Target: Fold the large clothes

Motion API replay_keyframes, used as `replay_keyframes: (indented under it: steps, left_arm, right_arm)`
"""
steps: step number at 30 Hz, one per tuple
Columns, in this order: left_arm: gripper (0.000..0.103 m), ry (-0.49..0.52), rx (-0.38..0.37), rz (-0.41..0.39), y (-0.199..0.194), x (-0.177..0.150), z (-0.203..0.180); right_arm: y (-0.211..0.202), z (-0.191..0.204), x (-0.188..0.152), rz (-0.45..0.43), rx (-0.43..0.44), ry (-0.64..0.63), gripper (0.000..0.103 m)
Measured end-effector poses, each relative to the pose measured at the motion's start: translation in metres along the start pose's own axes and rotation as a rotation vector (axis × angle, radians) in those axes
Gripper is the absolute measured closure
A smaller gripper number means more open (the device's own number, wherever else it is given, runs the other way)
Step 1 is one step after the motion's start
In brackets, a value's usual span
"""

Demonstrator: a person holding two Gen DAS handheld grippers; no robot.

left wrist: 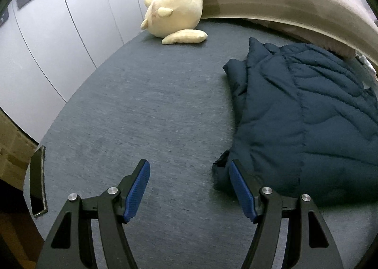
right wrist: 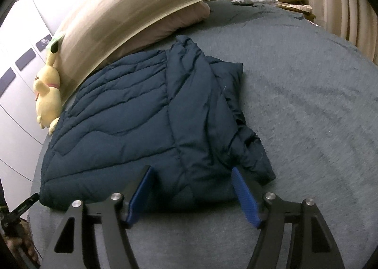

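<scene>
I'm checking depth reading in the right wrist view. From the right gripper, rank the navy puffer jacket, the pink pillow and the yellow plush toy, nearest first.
From the right gripper:
1. Navy puffer jacket, right at its open fingertips.
2. Yellow plush toy, far left, against the headboard.
3. Pink pillow, behind the jacket, under the headboard.

A folded jacket (right wrist: pixel 151 127) lies on the bed (right wrist: pixel 307 103), centre of the right wrist view. Behind it, toward the upper left, a pillow (right wrist: pixel 174 23) sits against the headboard (right wrist: pixel 141 4). A plush toy (right wrist: pixel 47 101) leans at the headboard's left end. In the left wrist view, wardrobe doors (left wrist: pixel 59 40) fill the upper left.
</scene>
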State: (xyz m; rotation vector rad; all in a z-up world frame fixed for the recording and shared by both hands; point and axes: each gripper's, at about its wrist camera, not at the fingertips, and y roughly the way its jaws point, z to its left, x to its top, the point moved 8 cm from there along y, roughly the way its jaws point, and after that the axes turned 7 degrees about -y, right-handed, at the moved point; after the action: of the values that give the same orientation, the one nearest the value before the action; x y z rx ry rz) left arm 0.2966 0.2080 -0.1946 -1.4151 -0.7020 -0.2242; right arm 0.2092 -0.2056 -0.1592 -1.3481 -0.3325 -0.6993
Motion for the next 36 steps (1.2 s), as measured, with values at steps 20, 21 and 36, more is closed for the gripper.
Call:
replay_keyframes:
  steps: [20,21,36]
  left_arm:
    - [0.033,0.017,0.028,-0.026,-0.001,0.001,0.002]
    - [0.033,0.019,0.03,-0.029,-0.002,0.001,0.002]
    - [0.033,0.006,-0.091,-0.093,-0.036,0.017,-0.018]
  right_arm:
    - [0.004,0.0,-0.001,0.002,0.005,0.004,0.029]
    - [0.004,0.0,-0.001,0.002,0.003,0.004,0.029]
    - [-0.032,0.024,0.021,-0.11,-0.071,-0.083,0.026]
